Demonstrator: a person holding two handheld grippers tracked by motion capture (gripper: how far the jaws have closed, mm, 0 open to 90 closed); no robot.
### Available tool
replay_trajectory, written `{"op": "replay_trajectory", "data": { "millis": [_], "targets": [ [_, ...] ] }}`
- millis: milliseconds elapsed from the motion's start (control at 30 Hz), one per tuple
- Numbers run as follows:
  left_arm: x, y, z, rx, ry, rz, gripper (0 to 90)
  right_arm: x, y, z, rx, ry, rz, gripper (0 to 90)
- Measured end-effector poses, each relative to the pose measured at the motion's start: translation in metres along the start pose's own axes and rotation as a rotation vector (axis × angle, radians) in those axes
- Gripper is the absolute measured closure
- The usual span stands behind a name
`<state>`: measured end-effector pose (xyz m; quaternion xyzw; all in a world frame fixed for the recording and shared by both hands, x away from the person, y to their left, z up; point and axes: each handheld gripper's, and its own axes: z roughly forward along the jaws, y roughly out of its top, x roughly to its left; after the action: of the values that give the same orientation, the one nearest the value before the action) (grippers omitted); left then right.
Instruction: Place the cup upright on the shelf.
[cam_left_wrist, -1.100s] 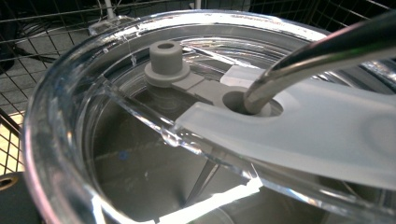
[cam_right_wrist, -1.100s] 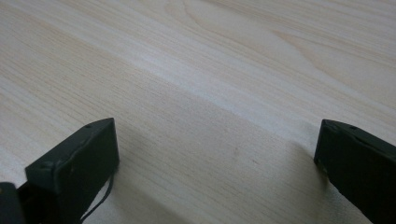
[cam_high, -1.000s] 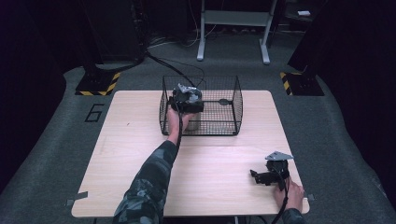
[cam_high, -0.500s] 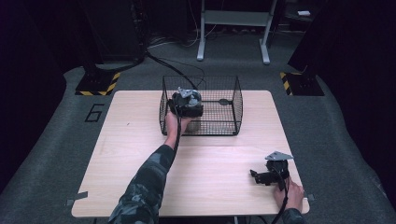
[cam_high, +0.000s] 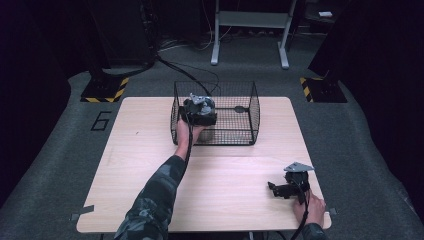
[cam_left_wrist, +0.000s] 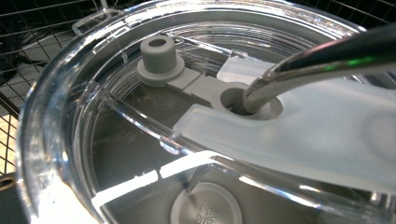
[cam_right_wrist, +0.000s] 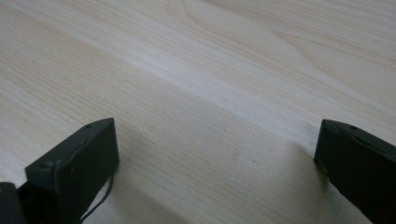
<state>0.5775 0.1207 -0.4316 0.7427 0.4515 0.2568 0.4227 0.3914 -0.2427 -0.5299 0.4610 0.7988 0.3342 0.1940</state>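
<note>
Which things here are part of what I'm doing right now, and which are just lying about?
In the job:
- left claw, inside the basket
- clear plastic lidded cup with a metal straw
- black wire basket

Lying about:
- right claw, open, resting on the light wooden table
- dark round thing on the basket floor

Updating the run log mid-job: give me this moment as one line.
left gripper: in wire basket, over clear lidded cup with metal straw | right gripper: fingers open, idle on table
</note>
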Motion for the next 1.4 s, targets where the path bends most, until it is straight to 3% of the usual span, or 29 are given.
{"op": "replay_trajectory", "data": {
  "millis": [100,267,367,533,1000,1100,1133,1167,1200,1233,1400],
  "targets": [
    [-0.001,0.001,-0.002,0.024,-0.006,0.02,3.2,0.0,0.0,0.0,-0.001,0.0,0.003,0.0],
    [-0.002,0.006,-0.009,0.002,-0.011,0.027,0.3,0.0,0.0,0.0,0.0,0.0,0.001,0.0],
    [-0.001,0.01,-0.015,0.036,-0.035,0.046,0.1,0.0,0.0,0.0,-0.001,0.0,0.002,0.0],
    [0.002,0.01,-0.022,0.049,-0.055,0.047,0.1,0.0,0.0,0.0,0.0,0.0,0.001,0.0],
    [0.004,0.011,-0.068,0.047,-0.073,0.094,0.1,0.0,0.0,0.0,0.0,0.0,0.002,0.0],
    [0.003,0.004,-0.088,0.052,-0.079,0.101,0.1,0.0,0.0,0.0,-0.001,0.0,0.004,0.0],
    [0.003,0.004,-0.088,0.052,-0.079,0.101,0.1,0.0,0.0,0.0,0.0,0.0,0.004,0.0],
    [0.004,-0.001,-0.1,0.064,-0.077,0.115,0.1,0.0,0.0,0.0,-0.001,0.0,0.004,0.0],
    [0.004,-0.001,-0.1,0.064,-0.077,0.115,0.1,0.0,0.0,0.0,-0.001,0.0,0.004,0.0],
    [0.005,-0.008,-0.111,0.073,-0.071,0.125,0.1,0.0,0.0,0.0,-0.001,0.0,0.004,0.0],
    [0.01,-0.031,-0.13,0.091,-0.07,0.122,0.1,0.0,0.0,0.0,0.0,0.0,0.004,0.0]
  ]
}}
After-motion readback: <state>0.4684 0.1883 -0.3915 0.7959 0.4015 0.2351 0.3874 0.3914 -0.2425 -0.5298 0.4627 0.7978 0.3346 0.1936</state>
